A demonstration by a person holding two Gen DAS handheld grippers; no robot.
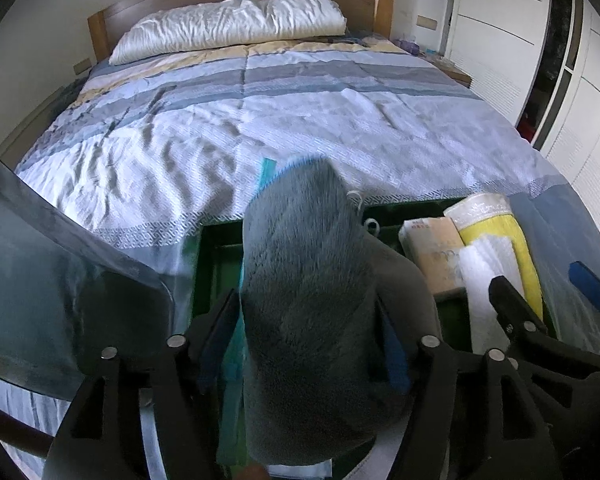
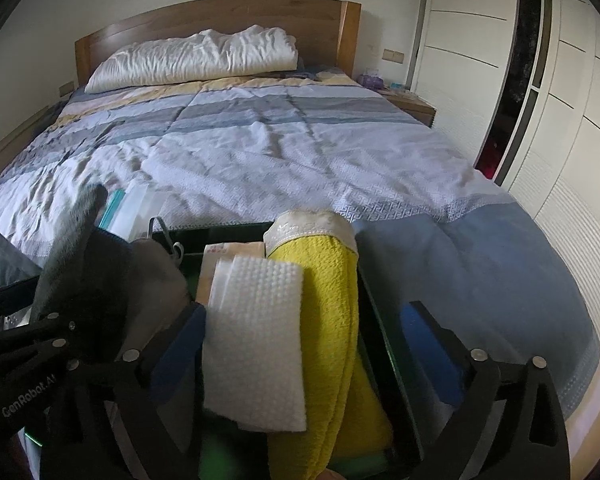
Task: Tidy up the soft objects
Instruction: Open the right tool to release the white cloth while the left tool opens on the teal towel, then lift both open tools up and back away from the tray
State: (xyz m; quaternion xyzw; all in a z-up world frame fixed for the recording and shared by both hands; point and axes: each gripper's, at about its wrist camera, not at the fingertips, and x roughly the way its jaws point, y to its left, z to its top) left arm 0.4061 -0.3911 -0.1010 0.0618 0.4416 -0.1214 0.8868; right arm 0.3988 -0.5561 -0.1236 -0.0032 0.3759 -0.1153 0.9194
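A grey plush roll (image 1: 300,280) stands between the left tongs (image 1: 312,336), its long axis running away from the camera toward the headboard. Whether the pads press it I cannot tell. It sits over a dark green bin (image 1: 216,256) on the bed (image 1: 300,120). The right tongs (image 2: 300,344) gape wide around a white textured cloth (image 2: 256,340) lying on a yellow towel (image 2: 328,320), both lengthwise toward the headboard.
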